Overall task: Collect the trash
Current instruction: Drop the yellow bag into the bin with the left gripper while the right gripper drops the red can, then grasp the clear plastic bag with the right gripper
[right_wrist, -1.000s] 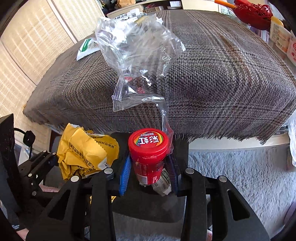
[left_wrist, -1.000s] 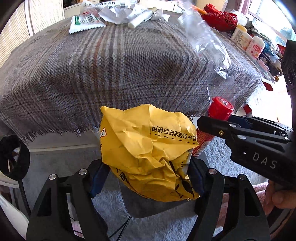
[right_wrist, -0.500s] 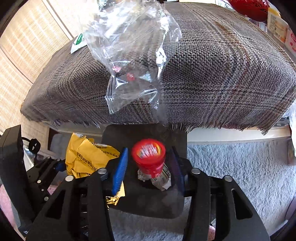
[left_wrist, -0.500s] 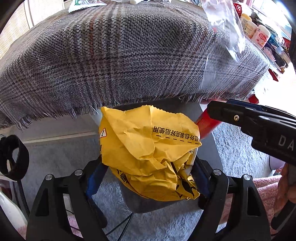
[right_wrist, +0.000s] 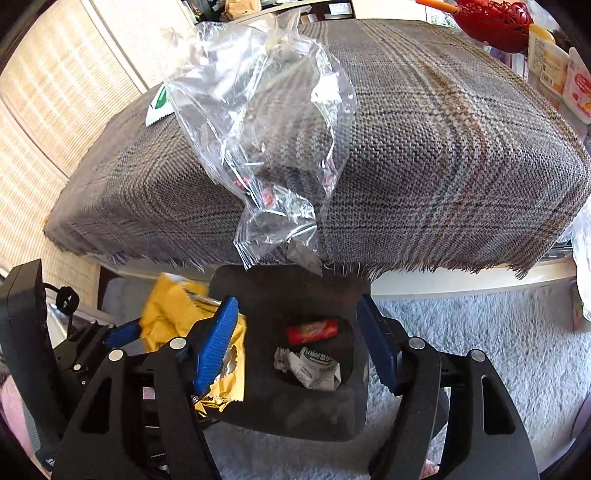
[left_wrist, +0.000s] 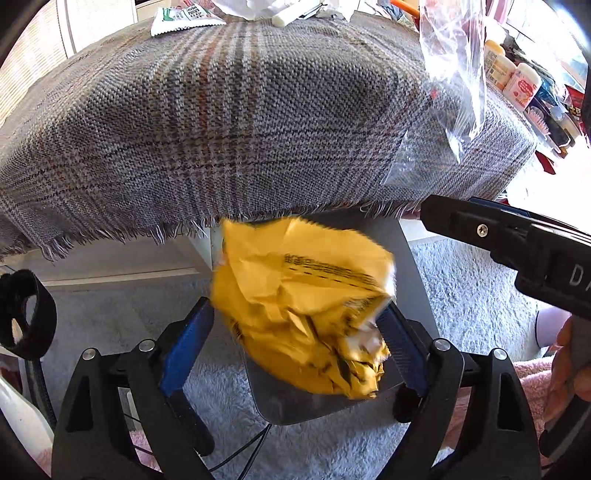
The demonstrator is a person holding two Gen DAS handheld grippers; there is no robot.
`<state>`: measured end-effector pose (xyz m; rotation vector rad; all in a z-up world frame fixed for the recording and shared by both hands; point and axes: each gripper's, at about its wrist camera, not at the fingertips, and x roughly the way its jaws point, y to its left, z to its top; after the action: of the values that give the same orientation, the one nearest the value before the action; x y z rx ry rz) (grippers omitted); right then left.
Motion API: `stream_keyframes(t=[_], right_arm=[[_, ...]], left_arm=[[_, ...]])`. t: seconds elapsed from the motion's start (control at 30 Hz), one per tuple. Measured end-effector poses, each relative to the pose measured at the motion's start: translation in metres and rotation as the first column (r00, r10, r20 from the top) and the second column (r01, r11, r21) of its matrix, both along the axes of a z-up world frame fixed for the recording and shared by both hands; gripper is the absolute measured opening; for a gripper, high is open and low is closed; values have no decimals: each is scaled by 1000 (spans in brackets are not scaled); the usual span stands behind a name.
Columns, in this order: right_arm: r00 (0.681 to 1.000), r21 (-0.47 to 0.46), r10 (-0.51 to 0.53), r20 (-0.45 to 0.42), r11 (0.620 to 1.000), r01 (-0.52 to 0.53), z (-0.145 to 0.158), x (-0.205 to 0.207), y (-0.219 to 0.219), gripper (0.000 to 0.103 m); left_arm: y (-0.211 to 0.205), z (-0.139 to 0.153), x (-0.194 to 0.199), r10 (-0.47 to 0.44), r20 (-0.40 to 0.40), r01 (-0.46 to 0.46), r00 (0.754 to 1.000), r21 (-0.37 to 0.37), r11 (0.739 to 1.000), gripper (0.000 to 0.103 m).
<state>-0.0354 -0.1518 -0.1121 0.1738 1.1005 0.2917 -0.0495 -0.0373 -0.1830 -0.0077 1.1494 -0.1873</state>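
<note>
A: Starting with the left gripper (left_wrist: 295,310): pinching anything?

B: No. Spread wide, having just been opening, with a crumpled yellow wrapper (left_wrist: 303,302) loose between the pads. Clear of one pad, perhaps brushing the other, and blurred as if dropping. Right above the dark bin (left_wrist: 410,266), not yet inside.

A: And over at the right gripper (right_wrist: 297,302)?

B: Spread too, likewise just been opening, with nothing between the pads. Aimed down into the bin's mouth.

A: Looking into the bin, then?

B: Holding a red canister (right_wrist: 312,330) on its side at the bottom, plus crumpled white paper (right_wrist: 314,369) just beside it. Nothing else to make out in there.

A: Moving outward from the bin?

B: Just past its far rim, meeting the fringe of a plaid cloth (right_wrist: 443,147) over a table. Also seeing a clear plastic bag (right_wrist: 266,147) dangling above that same rim. Cannot tell what holds it up.

A: Farther still?

B: Well away from the bin, at the cloth's far edge, finding a green-and-white packet (left_wrist: 184,18) and some white scraps next to it.

A: Judging progress?

B: Probably partway. Canister and paper binned, wrapper seemingly on its way in. Still to collect, by the look of it: the clear bag, then the packet and scraps.
</note>
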Motion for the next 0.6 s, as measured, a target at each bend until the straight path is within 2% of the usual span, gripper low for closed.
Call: stream_keyframes(t=[0.17, 0.6], right_arm=[[1000, 1, 5, 9, 1000, -5, 4, 2, 2, 68], [999, 16, 3, 38, 1000, -4, 17, 5, 4, 68]], left_arm=[[5, 14, 0, 1, 17, -1, 1000, -14, 1000, 84], [7, 23, 4, 14, 29, -14, 999, -7, 1000, 88]])
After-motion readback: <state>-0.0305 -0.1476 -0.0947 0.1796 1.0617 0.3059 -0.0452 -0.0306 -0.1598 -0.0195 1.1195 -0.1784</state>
